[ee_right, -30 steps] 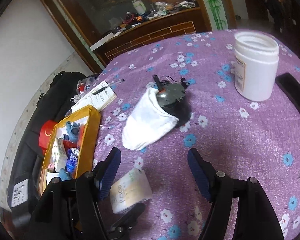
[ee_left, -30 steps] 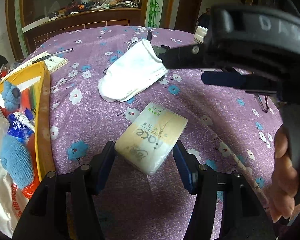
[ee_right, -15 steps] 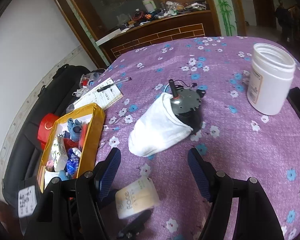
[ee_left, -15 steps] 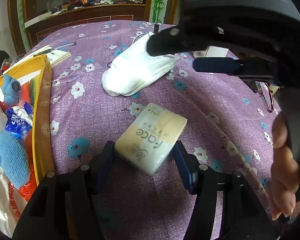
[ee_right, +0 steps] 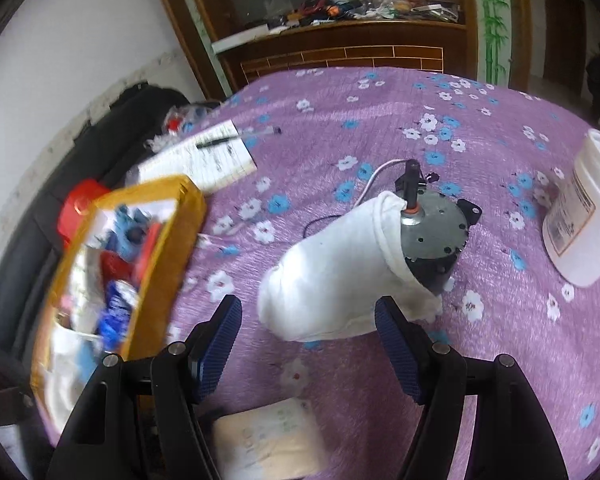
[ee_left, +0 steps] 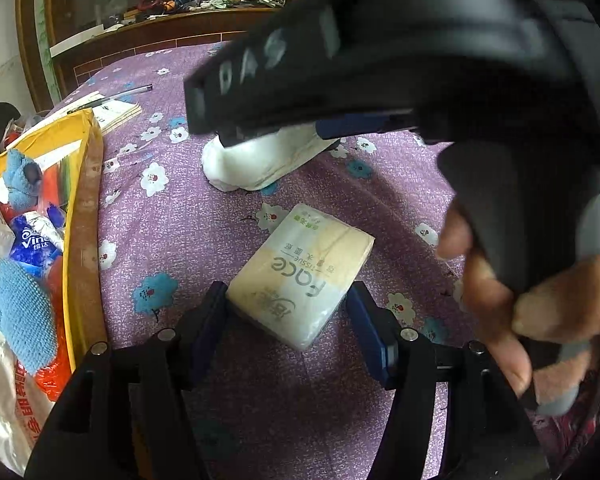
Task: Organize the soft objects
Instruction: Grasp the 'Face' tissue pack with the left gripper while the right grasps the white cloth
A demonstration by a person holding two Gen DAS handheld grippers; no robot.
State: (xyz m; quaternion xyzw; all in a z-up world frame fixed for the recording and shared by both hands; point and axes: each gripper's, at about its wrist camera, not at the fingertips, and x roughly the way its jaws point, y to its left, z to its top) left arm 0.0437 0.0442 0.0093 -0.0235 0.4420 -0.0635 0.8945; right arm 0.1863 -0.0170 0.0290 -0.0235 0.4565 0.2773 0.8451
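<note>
1. The landmark is the white sock (ee_right: 332,280), lying on the purple flowered tablecloth (ee_right: 380,120) with its open cuff pulled over a small grey motor (ee_right: 434,232).
2. The sock's long axis runs from its closed toe, nearest the right gripper (ee_right: 308,332), up and to the right toward the motor. The toe end sits between the blue pads, which stand apart on either side without touching the fabric; nothing is held.
3. The right gripper is plainly the nearer one to the sock. A grasp here would probably close across the toe, and pulling along the axis away from the motor looks like the way to free the sock.
4. The tissue pack (ee_left: 300,272) lies nearer the person than the sock, well apart from it, with its long axis running diagonally away from the left gripper (ee_left: 288,320).
5. The left gripper's jaws are opening, with the near end of the pack between them. The left pad looks to be touching the pack's edge, and a gap shows at the right pad, so I judge it not clamped.
6. The yellow bag (ee_left: 80,200), to the left of the sock, already holds a blue knitted toy (ee_left: 20,312) and packets, and is likely the destination.
</note>
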